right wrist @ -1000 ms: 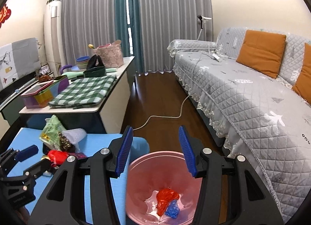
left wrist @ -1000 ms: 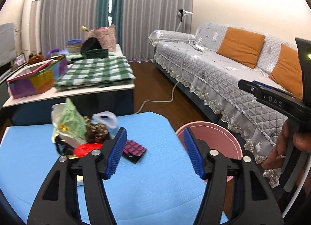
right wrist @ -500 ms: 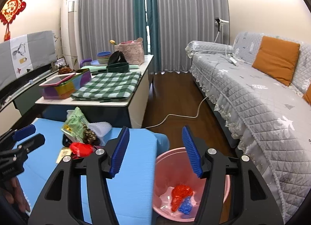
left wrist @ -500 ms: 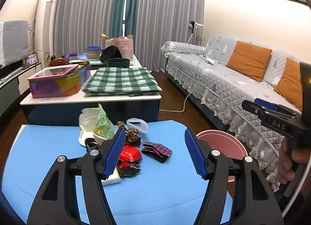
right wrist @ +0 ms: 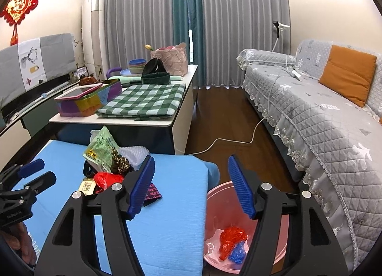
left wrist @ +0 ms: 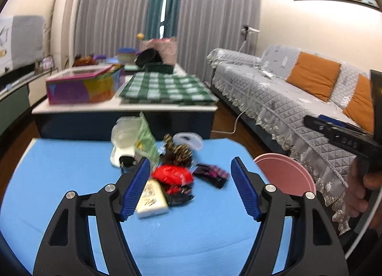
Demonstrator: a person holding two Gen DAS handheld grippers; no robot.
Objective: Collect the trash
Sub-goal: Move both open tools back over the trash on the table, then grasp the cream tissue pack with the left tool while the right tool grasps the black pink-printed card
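the left gripper (left wrist: 189,189) is hanging wide open and empty over the trash (left wrist: 167,156) heaped on the blue table (left wrist: 59,168), the red wrapper (left wrist: 173,174) lying nearest between its fingers. the right gripper (right wrist: 191,186) is also gaping empty, above the pink bin (right wrist: 214,204). better to be lowering squarely onto one piece, not the heap.

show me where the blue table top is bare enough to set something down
Bare: the blue cloth table top left of the trash pile, and its near strip between the pile and the open left gripper. Crowded: the far middle, around the red crumpled wrapper.
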